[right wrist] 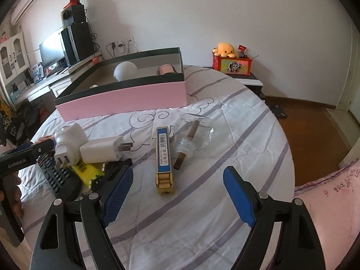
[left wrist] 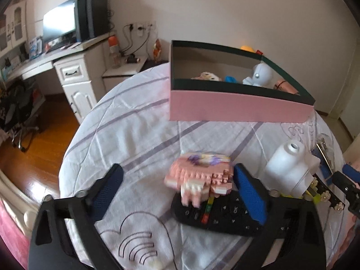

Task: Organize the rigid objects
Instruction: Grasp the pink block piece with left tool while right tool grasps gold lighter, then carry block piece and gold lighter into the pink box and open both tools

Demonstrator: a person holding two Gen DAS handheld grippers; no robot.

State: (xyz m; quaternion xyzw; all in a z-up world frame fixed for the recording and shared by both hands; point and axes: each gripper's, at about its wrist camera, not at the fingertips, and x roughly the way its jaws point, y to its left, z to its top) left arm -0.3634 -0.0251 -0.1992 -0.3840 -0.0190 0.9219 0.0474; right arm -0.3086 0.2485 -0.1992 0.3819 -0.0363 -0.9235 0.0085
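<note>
Two white chargers [right wrist: 90, 145], one remote [right wrist: 59, 177], one blue-gold box [right wrist: 163, 157] at center frame, long axis running toward pink box [right wrist: 126, 100]. Both grippers' jaws released, gripping nothing.

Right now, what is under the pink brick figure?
The pink brick figure sits on a black remote, over its far end. That end of the remote is hidden beneath it; the bedspread lies below.

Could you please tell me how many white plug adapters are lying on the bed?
2: the left adapter rests partly over the black remote; the right adapter touches it. Others may be hidden.
</note>
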